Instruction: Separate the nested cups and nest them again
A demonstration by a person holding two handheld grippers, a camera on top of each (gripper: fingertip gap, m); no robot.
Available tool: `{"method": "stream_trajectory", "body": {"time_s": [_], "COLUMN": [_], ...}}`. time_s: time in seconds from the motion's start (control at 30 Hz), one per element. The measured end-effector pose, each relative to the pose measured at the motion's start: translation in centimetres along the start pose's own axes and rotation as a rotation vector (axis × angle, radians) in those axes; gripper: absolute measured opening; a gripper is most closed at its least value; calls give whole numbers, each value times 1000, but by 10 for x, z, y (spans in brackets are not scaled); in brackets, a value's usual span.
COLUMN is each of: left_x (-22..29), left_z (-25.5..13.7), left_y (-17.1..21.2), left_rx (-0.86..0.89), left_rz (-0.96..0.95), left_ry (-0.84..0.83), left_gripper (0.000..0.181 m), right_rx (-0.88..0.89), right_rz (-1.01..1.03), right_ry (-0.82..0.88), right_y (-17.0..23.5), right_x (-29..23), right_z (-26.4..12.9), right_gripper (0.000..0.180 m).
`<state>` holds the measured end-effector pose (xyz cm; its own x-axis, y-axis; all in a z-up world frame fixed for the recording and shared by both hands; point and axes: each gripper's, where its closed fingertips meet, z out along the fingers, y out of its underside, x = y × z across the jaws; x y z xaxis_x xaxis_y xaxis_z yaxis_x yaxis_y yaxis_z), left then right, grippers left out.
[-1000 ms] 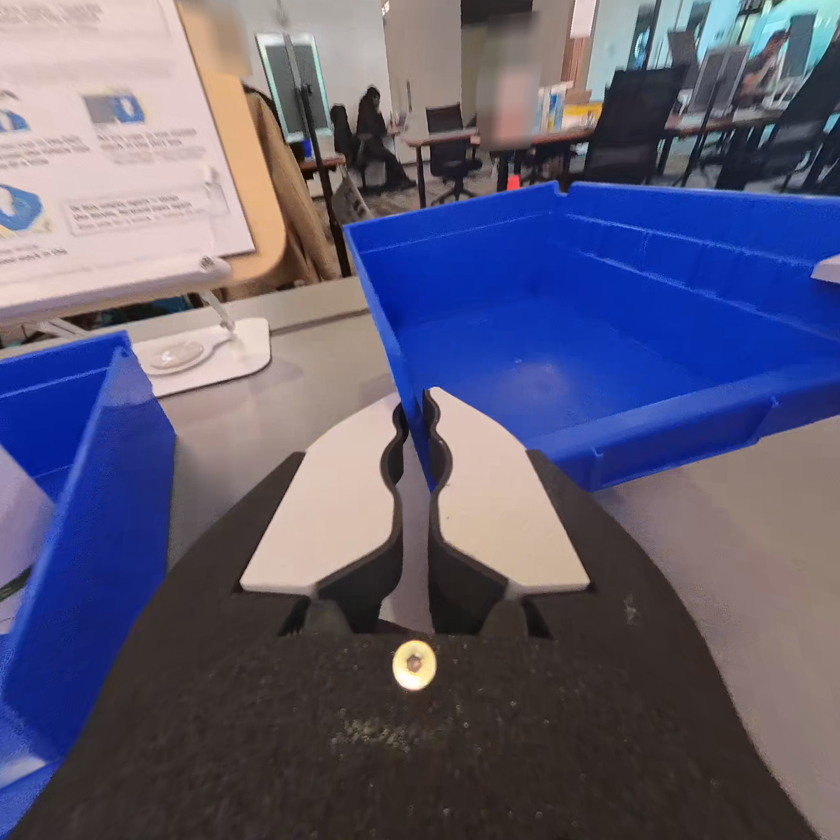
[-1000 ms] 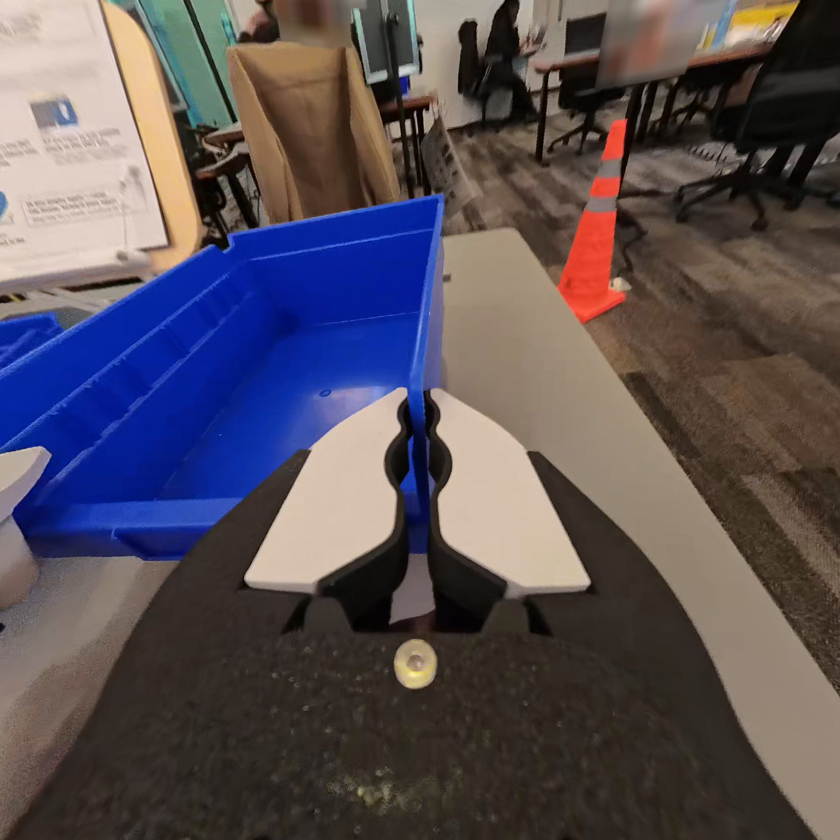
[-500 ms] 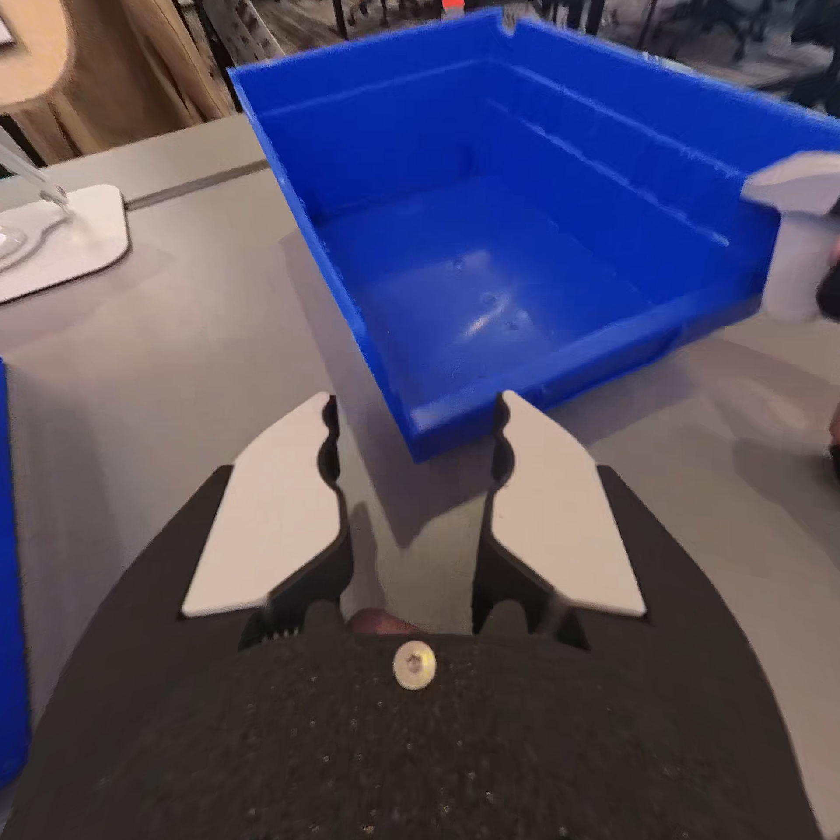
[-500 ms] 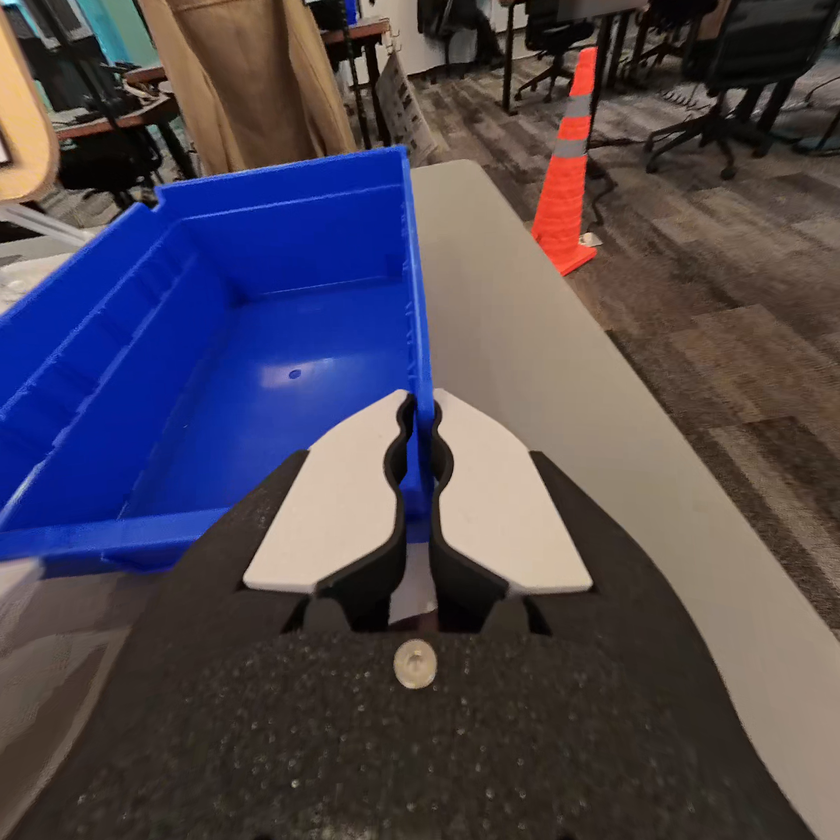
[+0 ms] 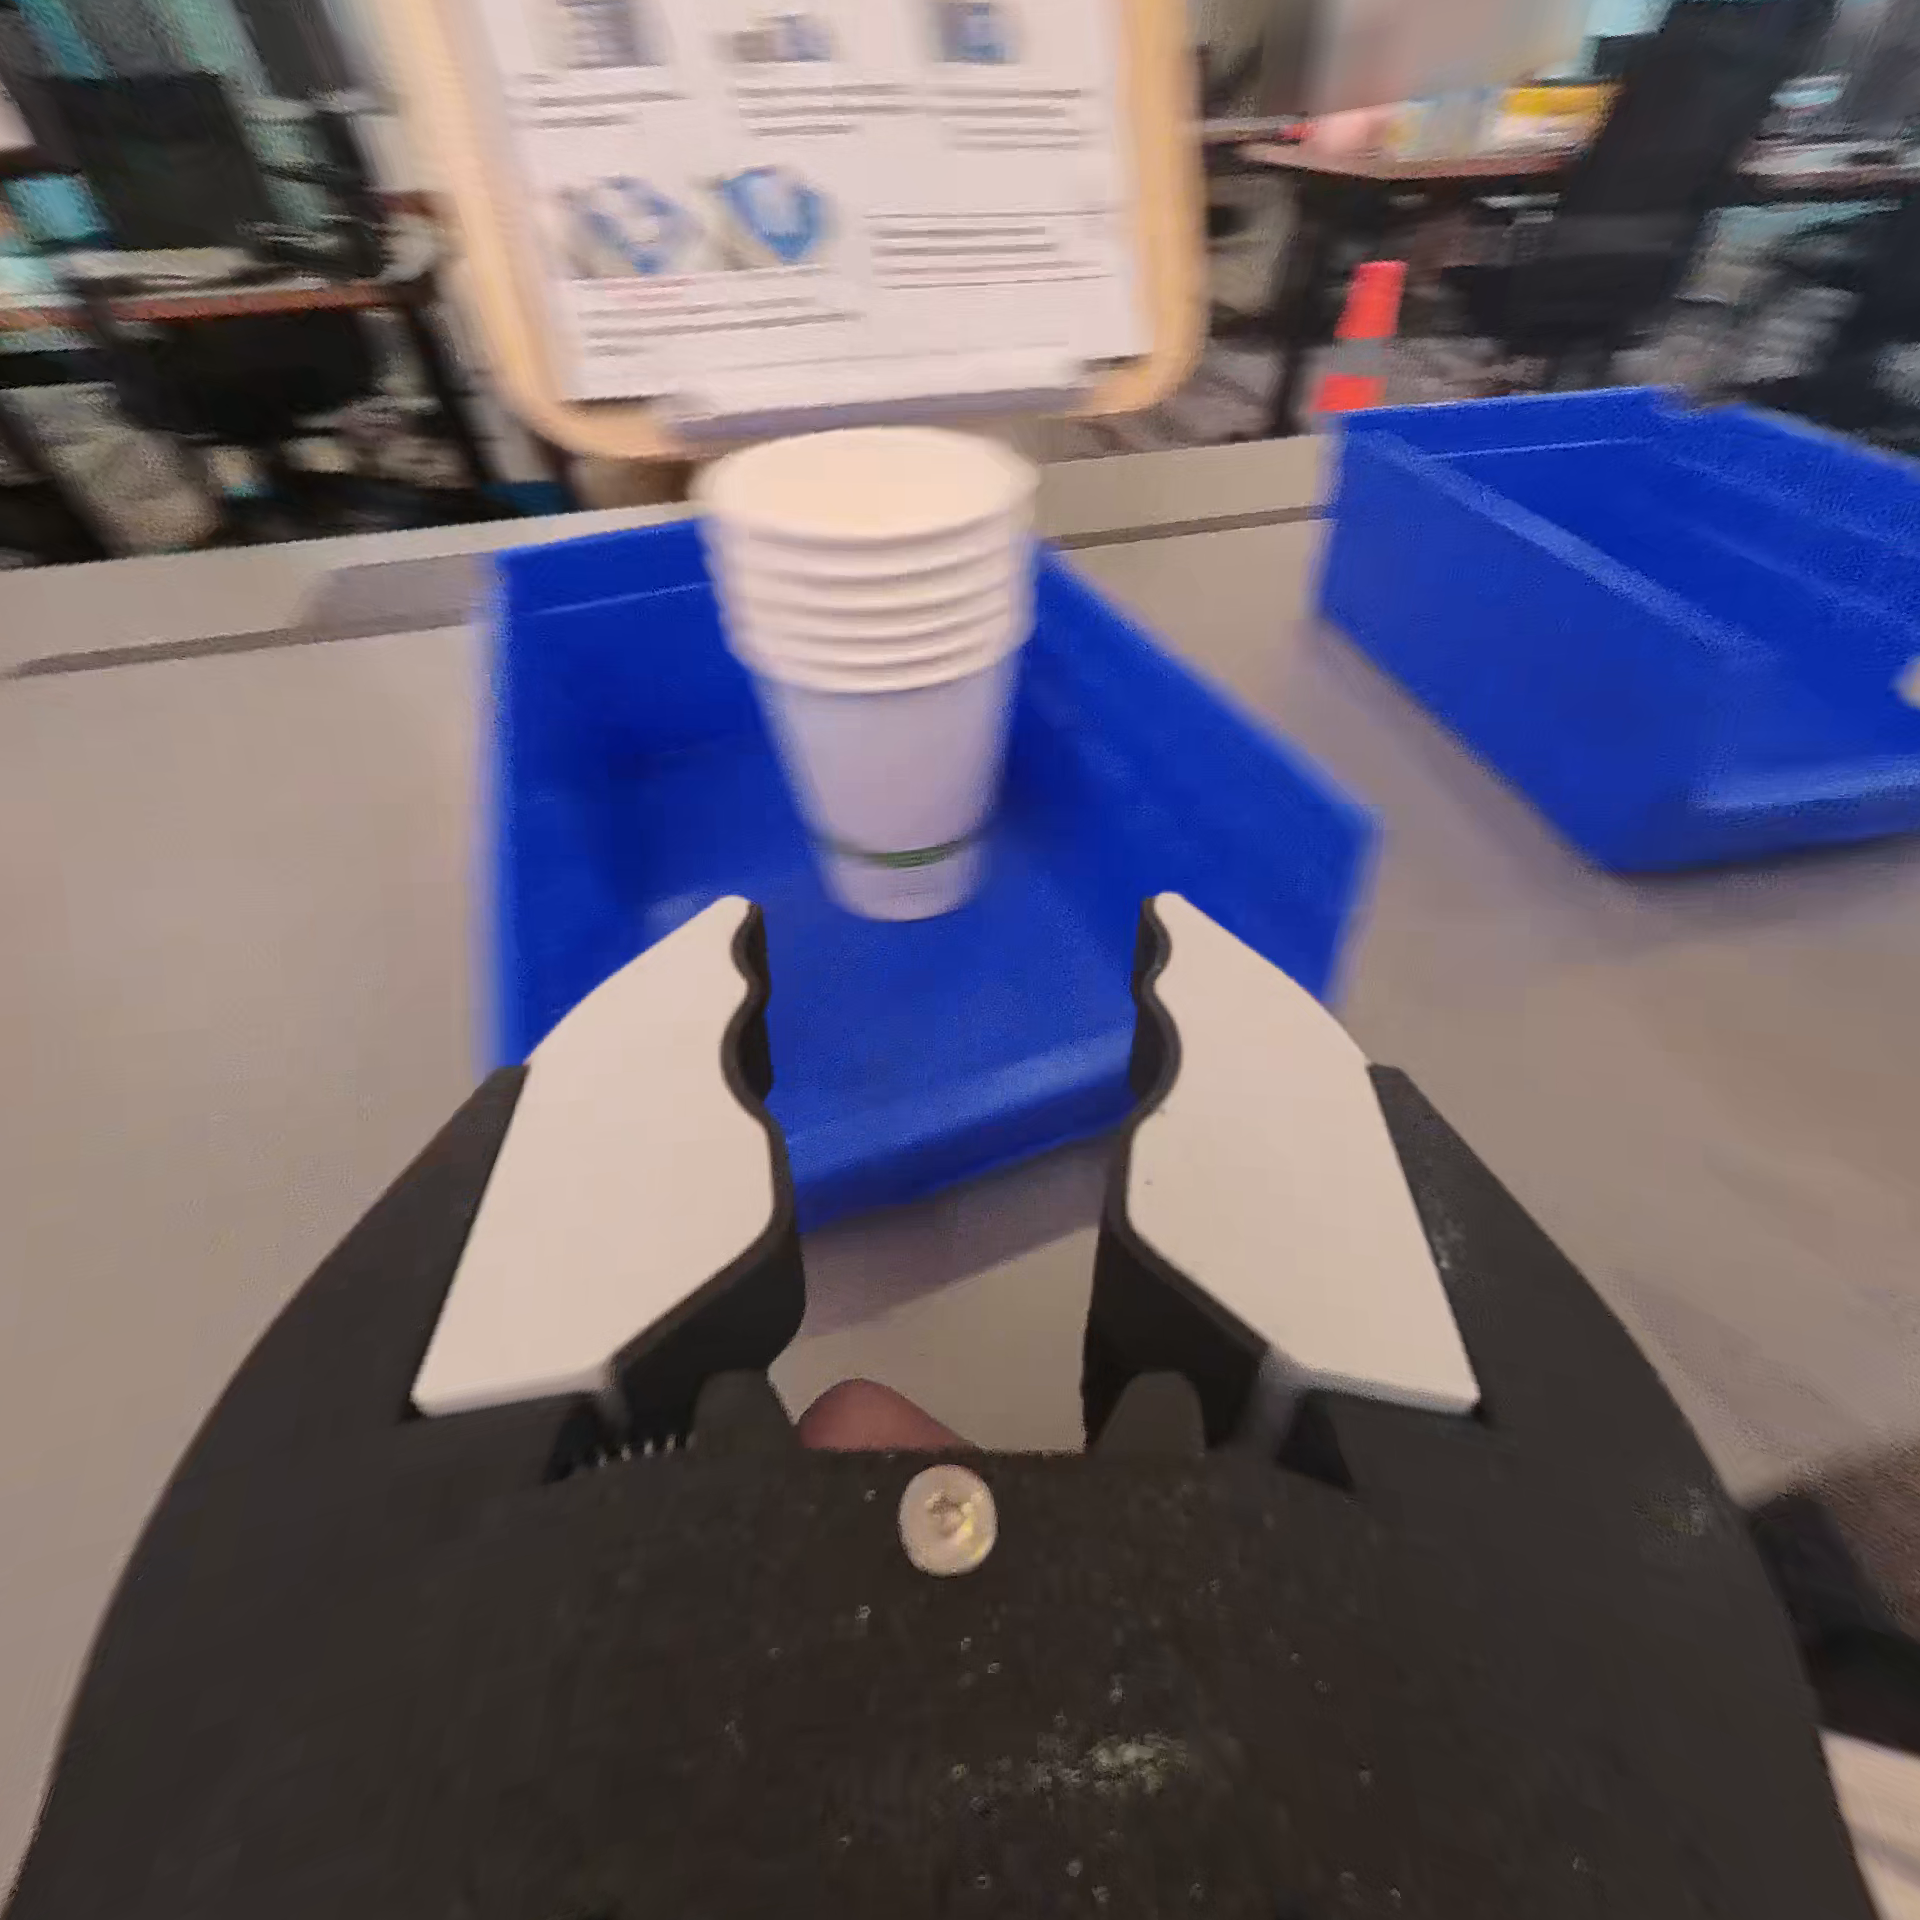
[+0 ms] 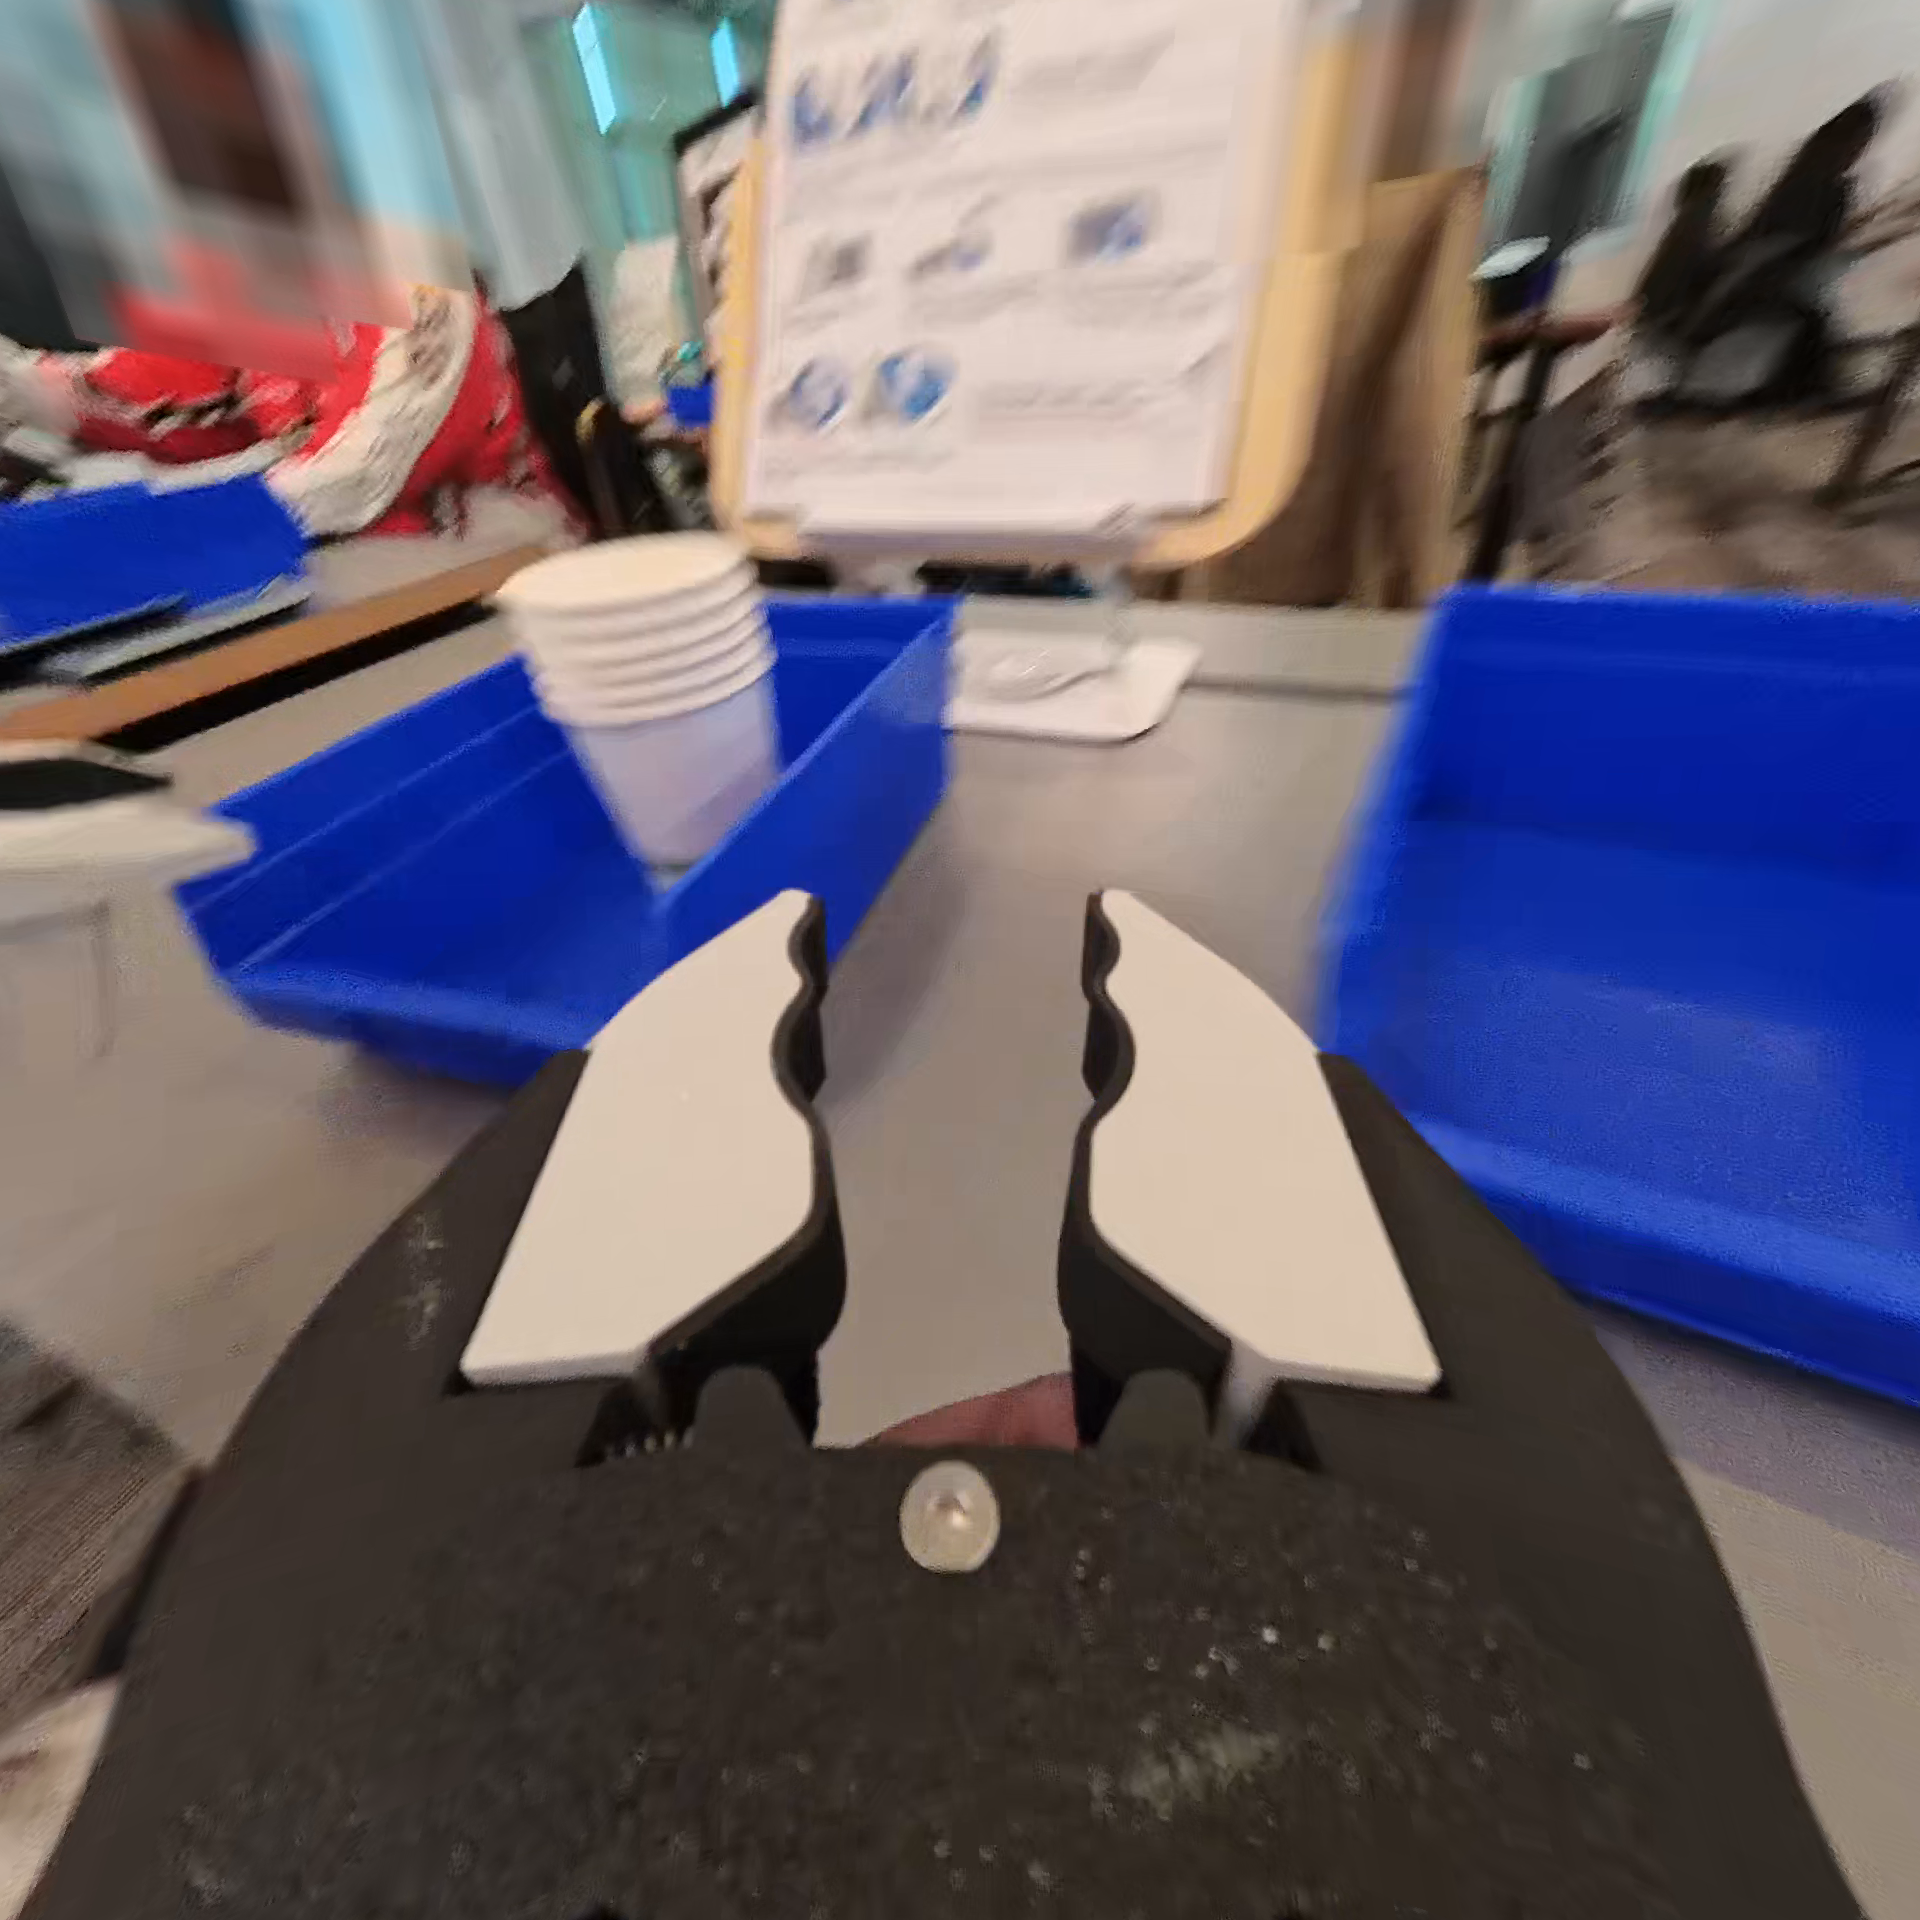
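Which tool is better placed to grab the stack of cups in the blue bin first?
Probably the left tool: open, with the cup stack straight ahead between its fingers. The right tool, also open, sees the stack off to its left.

I'm working in an open office used as a lab: a grey table carries blue storage bins and a propped instruction board, and far behind stand desks, black office chairs and an orange traffic cone.
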<state>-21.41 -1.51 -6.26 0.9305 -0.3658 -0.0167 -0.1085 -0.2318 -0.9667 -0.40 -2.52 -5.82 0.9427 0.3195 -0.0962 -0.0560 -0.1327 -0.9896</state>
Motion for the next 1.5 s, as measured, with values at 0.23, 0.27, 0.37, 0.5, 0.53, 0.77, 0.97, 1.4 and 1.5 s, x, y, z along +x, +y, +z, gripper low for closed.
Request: {"method": "stream_trajectory", "body": {"time_s": [0.23,0.27,0.37,0.5,0.53,0.77,0.97,1.4,1.5], "left_x": [-96,-99,-105,-111,-116,-161,-245,-347,-353], "left_z": [18,22,33,38,38,28,13,25,28], "left_y": [37,40,48,53,55,51,39,57,58], "left_rx": [-45,-54,-63,-70,-76,-81,-56,-39,-52], "left_rz": [-89,-71,-51,-63,-60,-132,-92,-111,-113], "left_ry": [-178,-192,-218,-255,-283,-299,-355,-273,-280], "left_gripper": [66,66,59,13,5,2,3,3,5], "right_rx": [-162,-161,-194,-197,-200,-182,-185,-183,-169], "right_rz": [-42,-56,16,49,89,161,184,86,67], "right_ry": [-28,14,51,129,153,179,157,184,163], "right_y": [52,55,63,60,59,60,56,63,63], "right_x": [-77,-75,-80,-82,-81,-126,-196,-270,-274], "right_z": [84,93,112,119,119,140,190,246,247], "right_gripper": [52,54,52,22,8,6,6,8,12]}}
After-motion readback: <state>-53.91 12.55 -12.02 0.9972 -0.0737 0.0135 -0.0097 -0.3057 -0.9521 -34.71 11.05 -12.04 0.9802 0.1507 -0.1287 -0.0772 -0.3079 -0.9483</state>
